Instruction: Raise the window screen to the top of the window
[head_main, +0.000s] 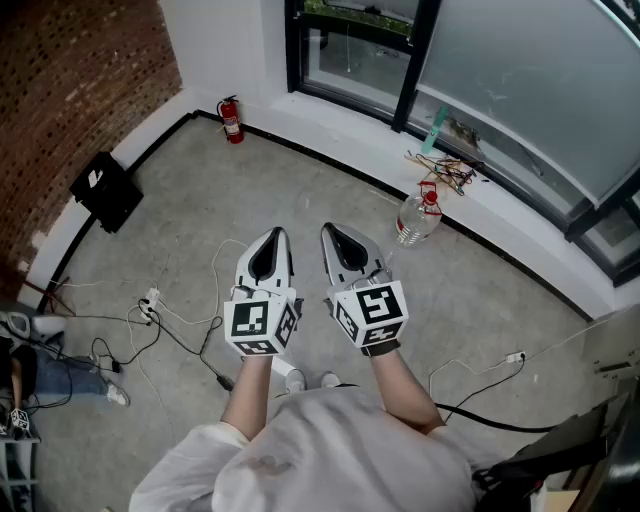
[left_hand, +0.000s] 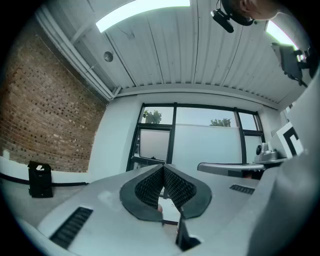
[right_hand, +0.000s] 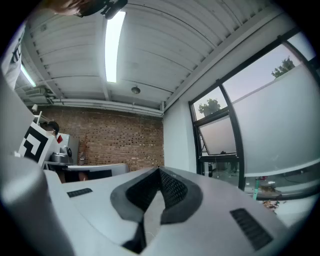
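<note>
A person stands on a bare grey concrete floor, well back from its far edge, holding both tools level out in front. The left gripper, a white two-jaw tool with black ribbed pads and a marker cube, has its jaws pressed together on nothing. The matching right gripper beside it is likewise clenched and empty. The task's thing, a pale grey translucent window screen, hangs in the black-framed window beyond the floor's far edge, ahead and to the right of both tools. None of it is within reach from here. In both gripper views it fills the lower part of the frame, with clear glass, sky and treetops showing above its upper edge, so it reads as not yet raised. Its long axis runs sideways along the window, and its lower edge ends just above the white window ledge. The right gripper is the nearer of the two, though only slightly, so the coming move looks like a walk forward and rightward before any grip. A clear plastic bottle with a red cap stands at the floor's far edge between the person and the screen, and black cables trail along the left side, both likely to be in the way underfoot.
</note>
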